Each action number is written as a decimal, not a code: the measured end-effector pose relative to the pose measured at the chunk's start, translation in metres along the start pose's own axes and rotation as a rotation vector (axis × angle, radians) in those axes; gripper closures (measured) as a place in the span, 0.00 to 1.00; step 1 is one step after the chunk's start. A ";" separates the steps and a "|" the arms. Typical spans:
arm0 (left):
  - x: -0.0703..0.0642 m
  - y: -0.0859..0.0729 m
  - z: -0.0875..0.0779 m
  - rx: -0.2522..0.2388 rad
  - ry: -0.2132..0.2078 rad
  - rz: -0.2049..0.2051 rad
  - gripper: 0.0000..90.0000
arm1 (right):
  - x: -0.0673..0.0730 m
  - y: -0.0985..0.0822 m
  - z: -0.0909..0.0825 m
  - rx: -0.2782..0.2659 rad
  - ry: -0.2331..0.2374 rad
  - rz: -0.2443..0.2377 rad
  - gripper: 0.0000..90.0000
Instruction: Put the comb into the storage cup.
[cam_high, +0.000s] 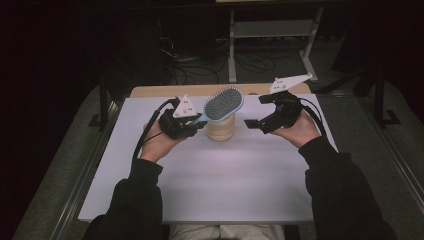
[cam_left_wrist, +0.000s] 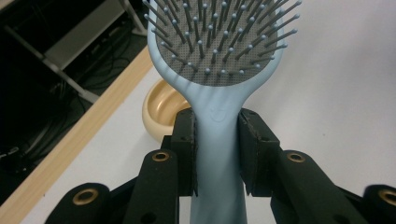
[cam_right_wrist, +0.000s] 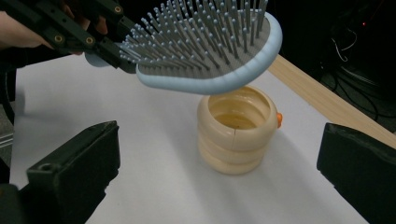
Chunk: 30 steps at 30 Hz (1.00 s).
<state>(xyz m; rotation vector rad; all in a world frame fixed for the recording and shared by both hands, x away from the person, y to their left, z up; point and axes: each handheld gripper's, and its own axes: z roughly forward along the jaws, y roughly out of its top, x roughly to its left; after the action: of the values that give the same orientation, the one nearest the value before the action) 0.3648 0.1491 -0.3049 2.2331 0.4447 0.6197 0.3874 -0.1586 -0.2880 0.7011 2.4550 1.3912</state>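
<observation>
Hairbrush (cam_left_wrist: 219, 51) pinched by its handle in left gripper (cam_left_wrist: 217, 154), bristles up, head hovering over cream ribbed cup (cam_right_wrist: 236, 128); right gripper (cam_right_wrist: 219, 172) spread wide, empty, near cup. Risk: head clipping the rim, tipping the light cup

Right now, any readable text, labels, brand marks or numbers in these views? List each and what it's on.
No readable text in any view.
Hairbrush: a faint embossed mark on the handle neck, just above the left gripper jaws; too shallow to read.
Grey plates on the grippers: small dots, likely screws or markers, no lettering legible.
Beige holder: no label; a small orange bit shows at its side, unmarked.
</observation>
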 end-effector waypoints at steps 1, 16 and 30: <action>-0.001 0.000 0.000 -0.004 0.001 -0.002 0.78 | 0.000 0.001 0.001 -0.002 0.002 -0.001 0.00; -0.008 0.001 0.012 -0.052 -0.009 0.003 0.78 | -0.019 0.014 0.021 -0.047 0.069 0.113 0.00; -0.012 0.001 0.016 -0.083 0.012 0.025 0.78 | -0.040 0.012 0.033 -0.097 0.254 0.288 0.16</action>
<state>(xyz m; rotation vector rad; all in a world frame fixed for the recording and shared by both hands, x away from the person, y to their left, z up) 0.3642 0.1330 -0.3170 2.1605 0.3907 0.6536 0.4396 -0.1494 -0.2966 0.9381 2.5272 1.7925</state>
